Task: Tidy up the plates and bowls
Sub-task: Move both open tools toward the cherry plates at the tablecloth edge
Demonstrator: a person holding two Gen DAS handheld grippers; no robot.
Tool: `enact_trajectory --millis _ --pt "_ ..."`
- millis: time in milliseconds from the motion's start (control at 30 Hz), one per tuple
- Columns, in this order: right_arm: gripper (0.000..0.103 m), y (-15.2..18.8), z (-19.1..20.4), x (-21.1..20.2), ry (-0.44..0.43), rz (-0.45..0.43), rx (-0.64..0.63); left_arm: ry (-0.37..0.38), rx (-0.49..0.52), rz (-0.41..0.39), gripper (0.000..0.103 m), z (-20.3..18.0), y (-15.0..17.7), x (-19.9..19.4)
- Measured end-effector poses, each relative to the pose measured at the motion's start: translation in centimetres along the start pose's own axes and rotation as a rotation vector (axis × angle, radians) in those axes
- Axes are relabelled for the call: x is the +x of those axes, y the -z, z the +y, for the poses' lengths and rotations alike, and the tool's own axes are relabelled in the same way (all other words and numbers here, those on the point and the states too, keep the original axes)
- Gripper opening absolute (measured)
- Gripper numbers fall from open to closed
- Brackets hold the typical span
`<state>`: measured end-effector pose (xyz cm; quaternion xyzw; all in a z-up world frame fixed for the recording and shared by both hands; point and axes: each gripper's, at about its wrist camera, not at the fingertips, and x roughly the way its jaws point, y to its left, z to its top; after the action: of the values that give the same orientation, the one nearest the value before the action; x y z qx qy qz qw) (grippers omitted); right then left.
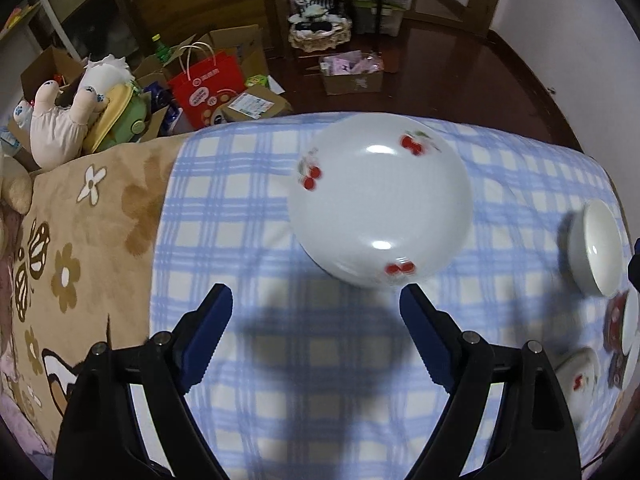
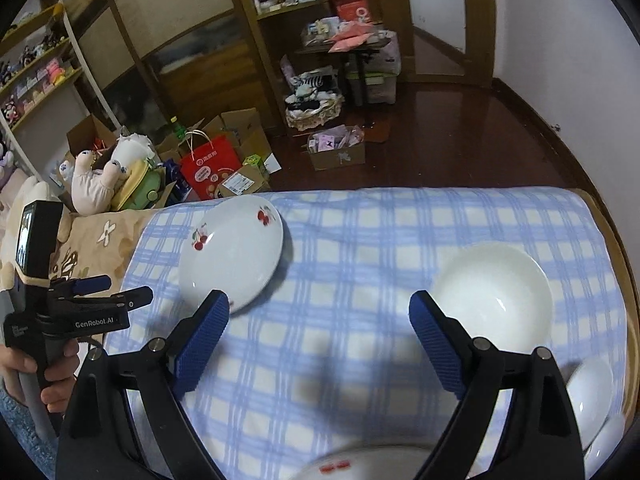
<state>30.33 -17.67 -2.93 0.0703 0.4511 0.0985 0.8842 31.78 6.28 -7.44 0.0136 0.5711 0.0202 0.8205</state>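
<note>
Both my tongs hang above the checked blue cloth (image 2: 340, 280) on the bed, nothing gripped; left tongs (image 1: 316, 304) spread wide and empty, aimed steeply down just short of the cherry plate (image 1: 380, 200); right tongs (image 2: 320, 308) spread too, nothing between the pads, bare cloth under them. The cherry plate sits upright and flat on the cloth near the far edge, toward the left in the right wrist view (image 2: 232, 252); it's round so there's no long axis, open face up, rim all clear, which I'd judge makes an edge pinch from the near side the easy approach. A plain white bowl (image 2: 494, 296) stands mouth up to the right of my right tongs, well apart from the plate; smaller white bowls (image 2: 590, 400) crowd the right edge, and another cherry-marked dish (image 2: 340, 466) peeks in at the bottom, partly hidden. Pieces look scattered, not stacked, so sorting seems barely begun; my guess is left goes for the plate, right for the bowl. Left view is blurred, so rim contact can't be judged finely.
</note>
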Motion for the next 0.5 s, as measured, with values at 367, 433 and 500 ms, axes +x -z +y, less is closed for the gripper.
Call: enact_trajectory --millis 367,433,500 --pt "0.088 -3.9 3.1 7.0 -0.035 0.030 -0.013 -0.031 -0.031 -0.035 0.085 3.7 -4.3 3.1" --pt "0.082 -4.1 3.4 8.4 -0.034 0.046 -0.011 -0.021 -0.043 -0.030 0.085 4.2 -4.5 4.2" --pt "0.081 -4.1 3.8 9.8 -0.032 0.065 -0.011 0.013 -0.060 -0.030 0.085 4.5 -4.5 5.0"
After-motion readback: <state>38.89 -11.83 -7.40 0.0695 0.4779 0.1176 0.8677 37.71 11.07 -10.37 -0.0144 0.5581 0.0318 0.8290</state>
